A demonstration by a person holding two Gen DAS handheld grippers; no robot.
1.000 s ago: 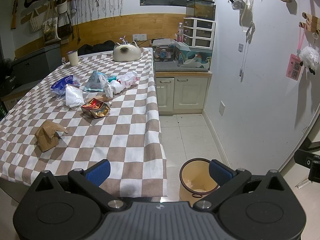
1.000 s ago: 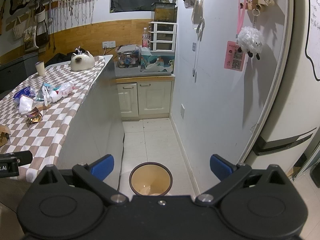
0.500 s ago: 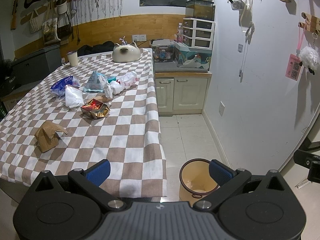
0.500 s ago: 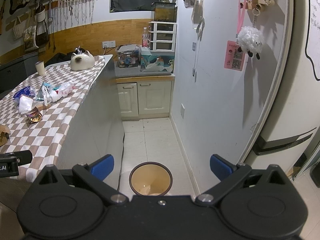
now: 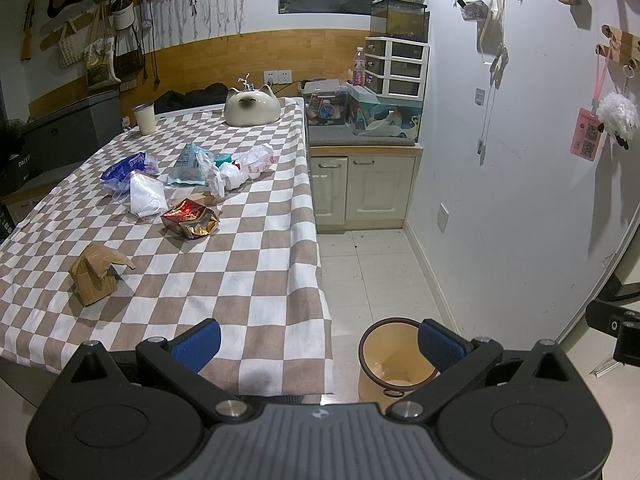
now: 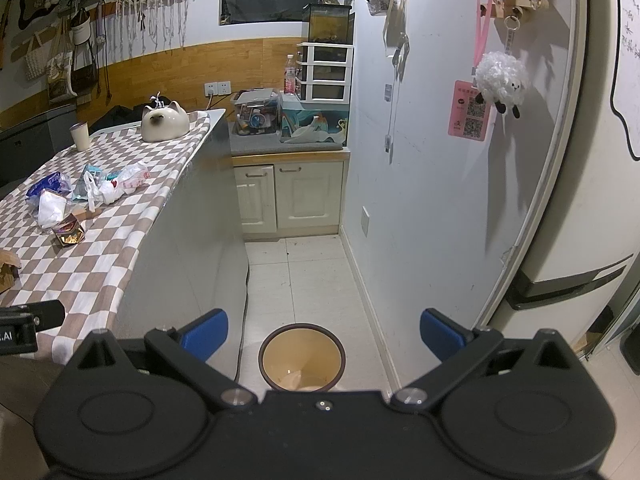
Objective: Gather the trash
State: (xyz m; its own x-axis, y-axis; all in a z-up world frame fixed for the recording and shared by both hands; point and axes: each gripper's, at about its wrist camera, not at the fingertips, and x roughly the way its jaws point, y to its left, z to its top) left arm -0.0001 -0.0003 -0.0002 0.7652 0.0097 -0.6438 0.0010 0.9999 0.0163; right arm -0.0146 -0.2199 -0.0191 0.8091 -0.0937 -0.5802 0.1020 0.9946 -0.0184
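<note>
Presently both claws are recorded spread wide with nothing between the blue pads: the left claw [image 5: 318, 344] is held over the near edge of the checked tabletop [image 5: 248, 280], the right claw [image 6: 323, 332] over the floor aisle directly above the bin [image 6: 302, 354]. The trash lies up and to the left of the left claw, at about 10 to 11 o'clock in its view: the brown paper bag [image 5: 96, 276] nearest, then the red-gold foil wrapper [image 5: 191, 218], then a cluster of white and blue plastic bags [image 5: 176, 176] farther back. The left claw is judged the nearer one to all of it; from the right wrist the same litter is seen well apart at 9 to 10 o'clock. The paper bag's long axis is noted as running roughly from 7 to 1 o'clock, its torn flap toward 3 o'clock. The bin sits on the floor just beside the tabletop's corner, at 5 o'clock of the trash. The bin's base is cut off by the claw bodies, and individual items in the far cluster cannot be separated.
</note>
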